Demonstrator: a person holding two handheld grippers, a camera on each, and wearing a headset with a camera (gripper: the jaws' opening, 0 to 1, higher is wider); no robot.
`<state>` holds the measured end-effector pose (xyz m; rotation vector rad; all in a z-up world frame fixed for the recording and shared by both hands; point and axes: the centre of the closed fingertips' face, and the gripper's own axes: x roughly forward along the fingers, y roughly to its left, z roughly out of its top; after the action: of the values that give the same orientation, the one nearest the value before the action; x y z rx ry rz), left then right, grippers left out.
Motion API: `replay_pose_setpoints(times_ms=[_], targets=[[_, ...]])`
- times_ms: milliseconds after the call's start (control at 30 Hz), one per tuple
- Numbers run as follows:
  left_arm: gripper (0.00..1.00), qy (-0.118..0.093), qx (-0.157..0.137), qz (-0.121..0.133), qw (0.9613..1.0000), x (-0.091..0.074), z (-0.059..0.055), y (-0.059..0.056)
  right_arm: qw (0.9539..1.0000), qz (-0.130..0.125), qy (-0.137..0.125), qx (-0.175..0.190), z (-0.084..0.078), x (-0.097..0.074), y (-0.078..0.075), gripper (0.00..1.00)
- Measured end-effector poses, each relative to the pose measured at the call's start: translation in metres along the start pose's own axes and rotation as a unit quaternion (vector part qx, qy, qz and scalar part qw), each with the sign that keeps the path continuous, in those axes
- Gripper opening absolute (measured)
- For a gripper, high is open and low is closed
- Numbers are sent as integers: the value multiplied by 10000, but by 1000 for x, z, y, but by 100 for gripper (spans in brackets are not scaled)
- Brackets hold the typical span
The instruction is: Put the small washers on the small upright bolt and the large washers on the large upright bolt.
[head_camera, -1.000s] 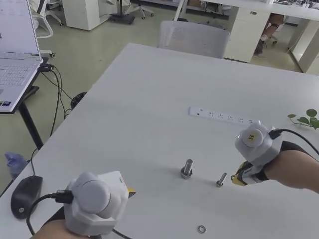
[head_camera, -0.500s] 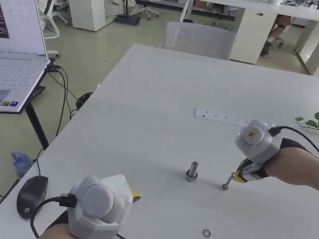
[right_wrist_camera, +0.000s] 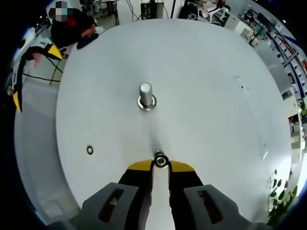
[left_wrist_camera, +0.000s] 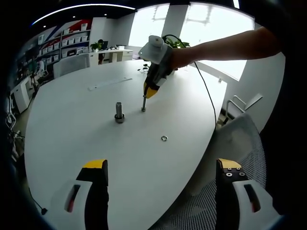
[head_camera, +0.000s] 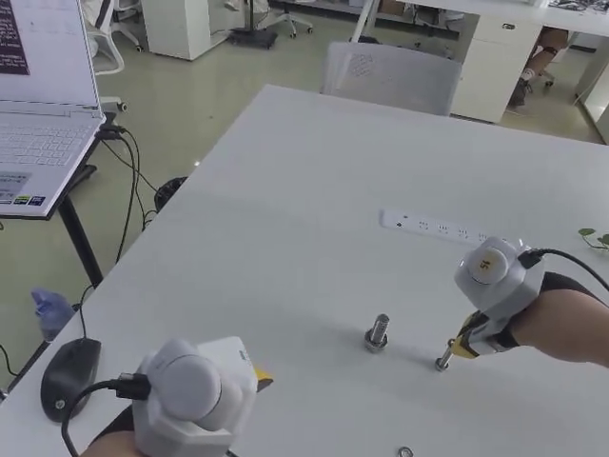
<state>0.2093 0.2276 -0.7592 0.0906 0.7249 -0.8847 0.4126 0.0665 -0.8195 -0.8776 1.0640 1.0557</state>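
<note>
The large bolt (head_camera: 378, 332) stands upright on the white table (head_camera: 285, 238), with the small bolt (head_camera: 443, 360) to its right. My right gripper (head_camera: 463, 347) is at the top of the small bolt (right_wrist_camera: 160, 158). Its jaws are almost together, pinching what looks like a small washer over the bolt tip. The large bolt (right_wrist_camera: 146, 96) stands farther ahead of it. A loose washer (right_wrist_camera: 89, 150) lies flat on the table (left_wrist_camera: 164, 138). My left gripper (left_wrist_camera: 162, 165) is open and holds nothing, low at the near table edge (head_camera: 195, 395).
A white power strip (head_camera: 433, 228) lies beyond the bolts. A plant's leaves (head_camera: 598, 237) reach in at the right edge. A laptop (head_camera: 43, 105) sits on a side stand to the left, a mouse (head_camera: 68, 376) lies at the near left corner, and a grey chair (head_camera: 392, 76) stands at the far side.
The head camera has shifted, sliding the scene right and down. My right gripper has edged closer onto the small bolt's top. The left gripper stays low and open.
</note>
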Motion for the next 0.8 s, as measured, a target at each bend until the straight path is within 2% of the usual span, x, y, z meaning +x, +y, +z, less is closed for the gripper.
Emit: replay_pose_setpoints(times_ms=[800], targets=[[90,64,-42,-63,10000,4,0,5,9999,74,127,-50,-4,15,-1,12]])
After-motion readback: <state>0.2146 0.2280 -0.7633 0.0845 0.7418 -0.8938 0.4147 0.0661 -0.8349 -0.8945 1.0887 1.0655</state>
